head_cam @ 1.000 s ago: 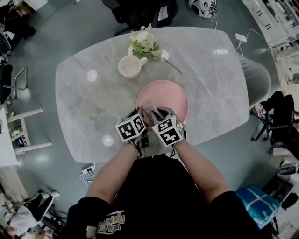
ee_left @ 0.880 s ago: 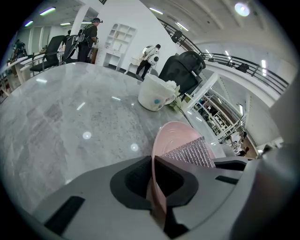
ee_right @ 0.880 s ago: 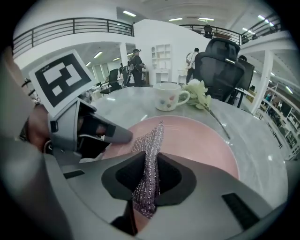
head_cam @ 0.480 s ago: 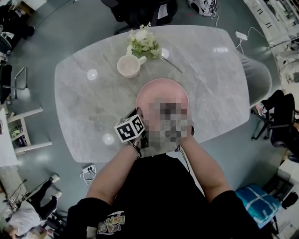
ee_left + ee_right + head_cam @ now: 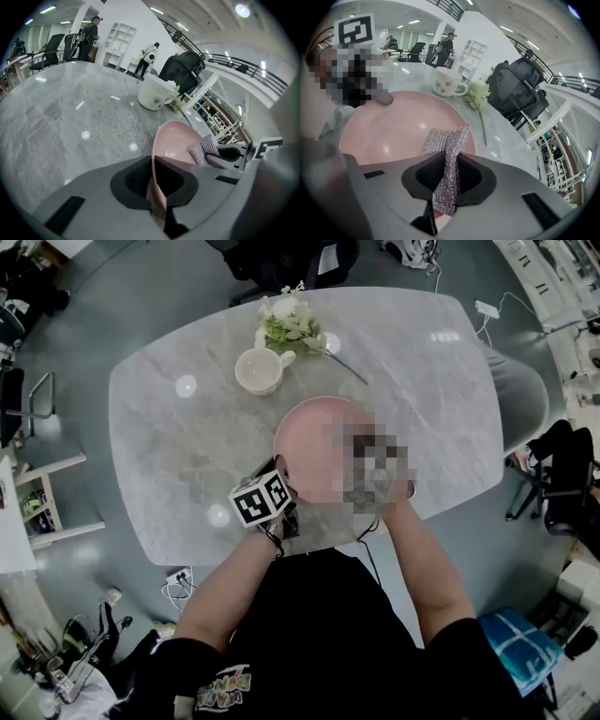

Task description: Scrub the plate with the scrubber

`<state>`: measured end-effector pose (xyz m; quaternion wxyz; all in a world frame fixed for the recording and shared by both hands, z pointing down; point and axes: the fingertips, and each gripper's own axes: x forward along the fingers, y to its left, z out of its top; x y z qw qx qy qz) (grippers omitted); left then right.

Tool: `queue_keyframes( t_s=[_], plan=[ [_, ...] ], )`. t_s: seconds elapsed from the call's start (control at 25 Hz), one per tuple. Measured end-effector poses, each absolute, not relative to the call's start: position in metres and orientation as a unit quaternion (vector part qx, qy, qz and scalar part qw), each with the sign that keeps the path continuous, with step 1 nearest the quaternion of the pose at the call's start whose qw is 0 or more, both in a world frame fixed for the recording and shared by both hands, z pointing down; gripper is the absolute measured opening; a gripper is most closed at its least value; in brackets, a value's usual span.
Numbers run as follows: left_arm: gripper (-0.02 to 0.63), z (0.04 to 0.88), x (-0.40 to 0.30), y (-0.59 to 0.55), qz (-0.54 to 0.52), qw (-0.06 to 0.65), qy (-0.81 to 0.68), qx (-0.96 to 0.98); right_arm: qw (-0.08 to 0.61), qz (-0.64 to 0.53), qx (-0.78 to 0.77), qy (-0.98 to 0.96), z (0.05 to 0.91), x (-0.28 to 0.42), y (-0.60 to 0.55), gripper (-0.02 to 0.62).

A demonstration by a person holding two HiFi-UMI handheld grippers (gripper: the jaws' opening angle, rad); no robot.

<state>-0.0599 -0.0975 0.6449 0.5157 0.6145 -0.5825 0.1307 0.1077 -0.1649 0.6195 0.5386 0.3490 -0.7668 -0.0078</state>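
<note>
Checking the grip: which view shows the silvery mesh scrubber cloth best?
The right gripper view: the silvery mesh scrubber cloth sits pinched between the right gripper's jaws over the round pink plate. The left gripper view catches a corner; the head view's mosaic hides it.

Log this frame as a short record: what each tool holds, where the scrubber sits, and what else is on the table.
left tool: shut on the pink plate at its rim
right tool: shut on the silver scrubber
scrubber position: free end over the plate's inner surface
table: grey marbled top; white cup and flowers beyond the plate
</note>
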Motion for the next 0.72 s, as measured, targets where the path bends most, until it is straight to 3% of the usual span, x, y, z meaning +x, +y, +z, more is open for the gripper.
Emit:
queue_keyframes(
  t_s=[0.28, 0.72],
  plan=[
    [0.026, 0.649, -0.060, -0.097, 0.131, 0.518, -0.580, 0.615, 0.559, -0.051, 0.360, -0.745, 0.618, 0.122, -0.187, 0.075],
    [0.026, 0.647, -0.059, -0.095, 0.136, 0.516, -0.584, 0.612, 0.532, -0.042, 0.401, -0.744, 0.599, 0.132, -0.202, 0.078]
  ],
)
